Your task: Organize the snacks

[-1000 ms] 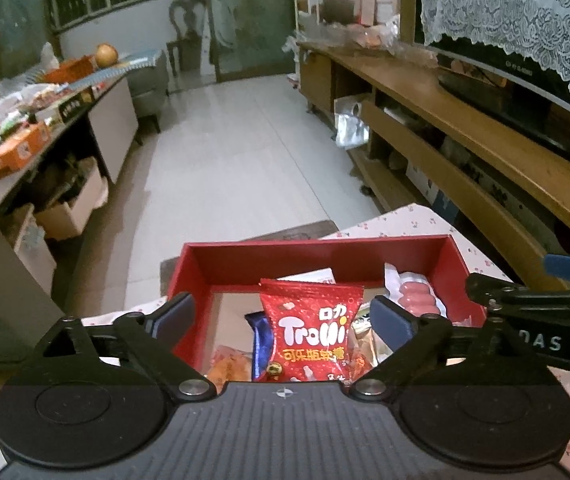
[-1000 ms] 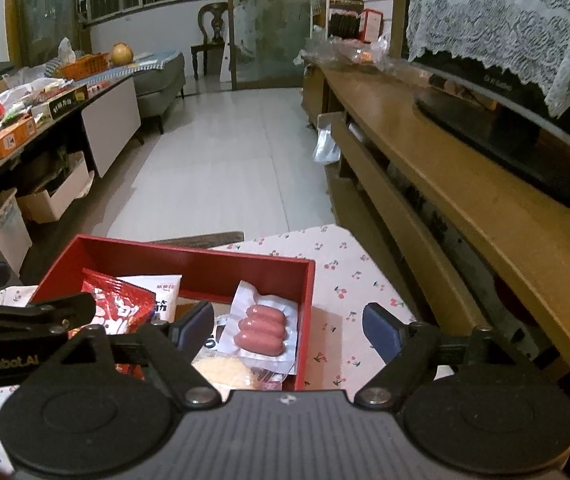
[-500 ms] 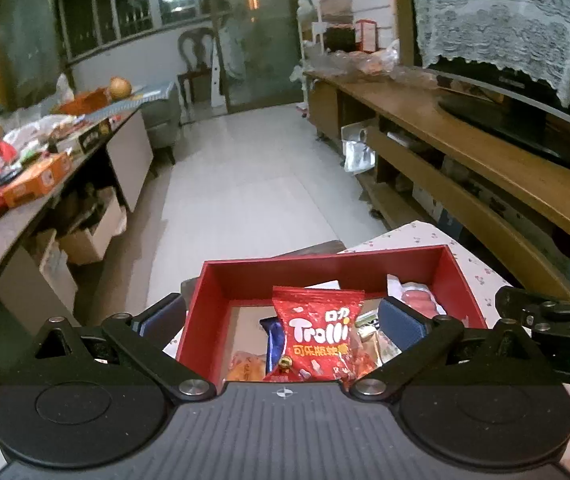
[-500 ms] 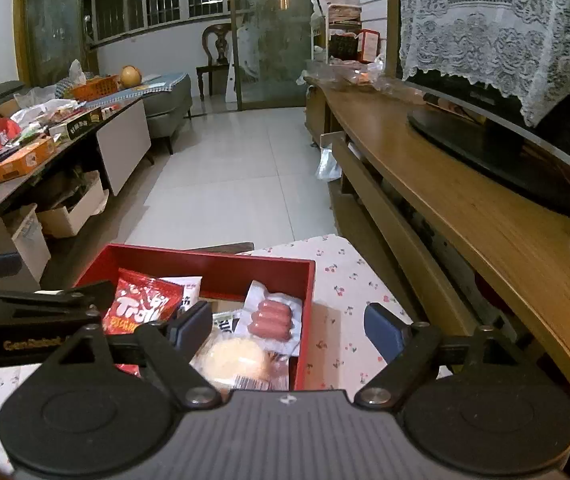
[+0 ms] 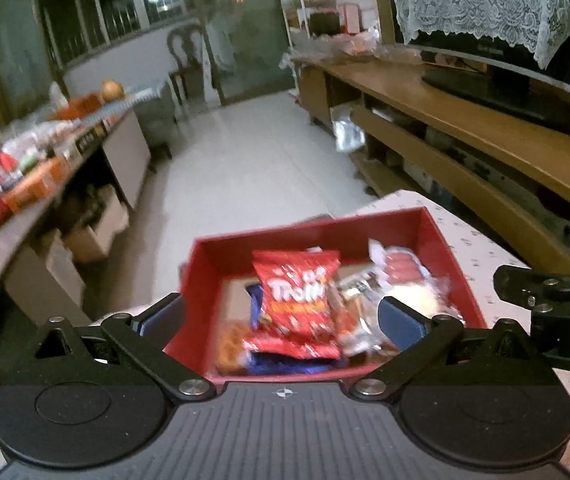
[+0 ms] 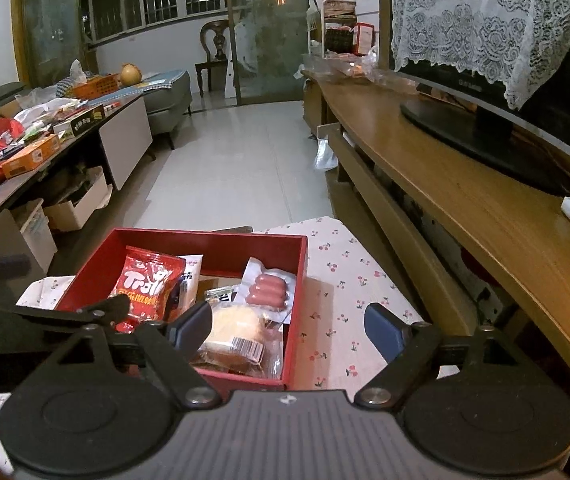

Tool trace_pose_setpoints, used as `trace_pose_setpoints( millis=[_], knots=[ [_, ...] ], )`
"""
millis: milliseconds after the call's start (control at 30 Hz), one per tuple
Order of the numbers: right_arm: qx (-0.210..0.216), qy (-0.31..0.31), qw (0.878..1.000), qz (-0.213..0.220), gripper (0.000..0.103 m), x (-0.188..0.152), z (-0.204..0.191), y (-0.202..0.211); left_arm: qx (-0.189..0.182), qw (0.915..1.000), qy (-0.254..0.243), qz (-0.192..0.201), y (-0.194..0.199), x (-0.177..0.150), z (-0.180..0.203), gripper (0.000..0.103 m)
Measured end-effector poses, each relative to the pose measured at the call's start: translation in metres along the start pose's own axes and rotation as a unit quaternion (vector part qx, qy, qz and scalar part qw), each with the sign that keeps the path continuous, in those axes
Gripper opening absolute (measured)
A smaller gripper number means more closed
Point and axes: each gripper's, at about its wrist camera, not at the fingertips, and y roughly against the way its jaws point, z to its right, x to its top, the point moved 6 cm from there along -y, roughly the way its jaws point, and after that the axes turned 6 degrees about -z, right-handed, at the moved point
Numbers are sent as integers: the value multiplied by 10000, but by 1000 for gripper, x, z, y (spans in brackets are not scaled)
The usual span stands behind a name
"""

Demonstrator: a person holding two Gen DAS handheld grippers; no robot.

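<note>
In the left wrist view, which was blurred, a cluttered side table ran along the left edge of the frame. At lower centre the left gripper hovered above the near end of a red box, its jaws spread wide and holding nothing. Between the fingers lay a red Trolli bag, resting on top of other packets in the middle of the box. To its right sat a sausage pack and a pale bun, both smeared by the blur. The right gripper's arm jutted in at the right edge of the frame.

In the right wrist view, the side table again filled the left, with the left gripper's arm crossing the lower left. The red box stood at centre left on a cherry-print tablecloth. Inside it, the Trolli bag lay toward the left, the sausage pack toward the right wall, and a wrapped bun nearest the camera. The right gripper was wide open and empty, its left finger over the box and its right finger over the cloth. A wooden TV bench stretched along the right of the frame.
</note>
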Motion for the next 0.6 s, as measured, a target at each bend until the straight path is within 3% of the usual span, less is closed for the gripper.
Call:
trace_pose_setpoints(
  millis=[367,600],
  knots=[
    [95,33,9998,-154,103,-37,4,21,-343,9990,36,-277,13,-34,14,103],
    [-179,132,9988,-437,103,-64,11,24,-418,9976,-1,-553,14,-62,20,103]
  ],
)
